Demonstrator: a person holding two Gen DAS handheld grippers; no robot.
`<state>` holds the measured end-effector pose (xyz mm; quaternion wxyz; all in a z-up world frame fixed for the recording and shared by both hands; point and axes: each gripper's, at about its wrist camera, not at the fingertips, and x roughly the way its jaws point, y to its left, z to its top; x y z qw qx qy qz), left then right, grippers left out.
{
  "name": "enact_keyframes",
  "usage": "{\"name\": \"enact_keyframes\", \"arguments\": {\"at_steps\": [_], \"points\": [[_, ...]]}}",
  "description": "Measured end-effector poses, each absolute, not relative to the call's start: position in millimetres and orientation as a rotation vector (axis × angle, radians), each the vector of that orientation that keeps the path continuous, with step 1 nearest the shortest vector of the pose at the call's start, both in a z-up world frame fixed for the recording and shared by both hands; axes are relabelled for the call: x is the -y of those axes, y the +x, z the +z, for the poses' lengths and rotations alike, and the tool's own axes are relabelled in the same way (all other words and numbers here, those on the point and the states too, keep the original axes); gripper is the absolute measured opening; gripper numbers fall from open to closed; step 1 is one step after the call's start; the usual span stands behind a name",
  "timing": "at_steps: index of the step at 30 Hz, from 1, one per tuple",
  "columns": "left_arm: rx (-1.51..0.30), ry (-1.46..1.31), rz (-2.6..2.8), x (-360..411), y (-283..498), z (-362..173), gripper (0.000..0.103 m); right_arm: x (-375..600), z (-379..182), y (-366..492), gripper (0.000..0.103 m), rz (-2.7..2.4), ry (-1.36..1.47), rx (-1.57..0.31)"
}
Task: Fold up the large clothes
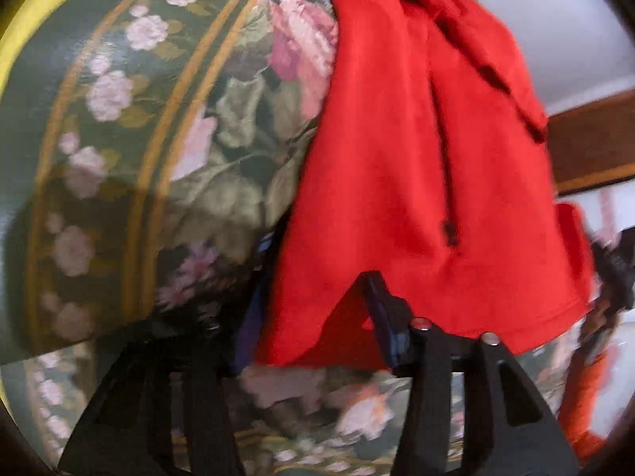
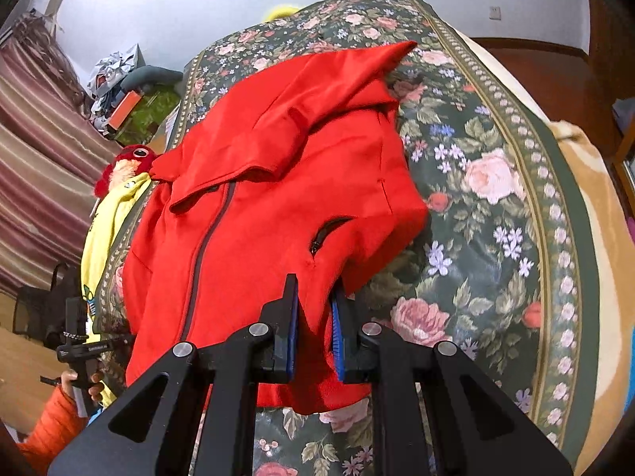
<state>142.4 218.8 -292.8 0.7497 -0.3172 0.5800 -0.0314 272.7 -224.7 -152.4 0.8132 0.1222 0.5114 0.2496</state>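
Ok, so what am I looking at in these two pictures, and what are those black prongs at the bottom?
The black prongs are two-finger grippers, one in each of a person's hands, each with a camera looking along its fingers. One picture is from the left gripper, one from the right gripper. A red jacket lies on a floral bedspread. The right one pinches the jacket's edge; the left's jaws stand open, cloth loose between them.

You have a floral bedspread (image 2: 496, 206) as the work surface. Off its left edge: a yellow garment (image 2: 105, 230), a red plush toy (image 2: 127, 164) and striped curtains (image 2: 35, 150). Behind it, a cluttered pile (image 2: 119, 79).
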Motion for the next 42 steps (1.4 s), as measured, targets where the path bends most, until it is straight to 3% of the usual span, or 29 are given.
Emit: {"name": "enact_keyframes", "arguments": {"at_steps": [3,5,8,15,23,28,35,42], "points": [[-1.261,-0.825,-0.131,-219.6,148.7,-302.3,0.045,226.9,-159.4,273.9,0.013,0.541,0.321,-1.104],[-1.263,-0.821,-0.128,-215.5,153.0,-303.3,0.016,228.6,-166.3,275.8,0.013,0.549,0.377,-1.116],[-1.252,-0.698,-0.099,-201.3,161.2,-288.1,0.005,226.2,-169.3,276.9,0.013,0.553,0.39,-1.121],[-1.087,-0.411,-0.116,-163.0,194.0,-206.3,0.005,220.5,-129.9,295.6,0.012,0.623,0.362,-1.039],[-0.825,-0.465,-0.108,-192.7,271.3,-98.7,0.005,197.8,-75.9,340.4,0.012,0.638,0.305,-0.924],[-0.734,-0.43,-0.037,-216.3,330.0,-64.6,0.005,192.5,-60.0,398.6,0.012,0.645,0.404,-0.894],[-0.735,-0.461,0.063,-260.1,409.3,-79.7,0.005,187.5,-58.2,488.8,0.012,0.524,0.409,-0.891],[-0.868,-0.478,0.144,-273.1,478.4,-154.2,0.005,179.4,-100.6,535.3,0.012,0.398,0.308,-0.987]]}}
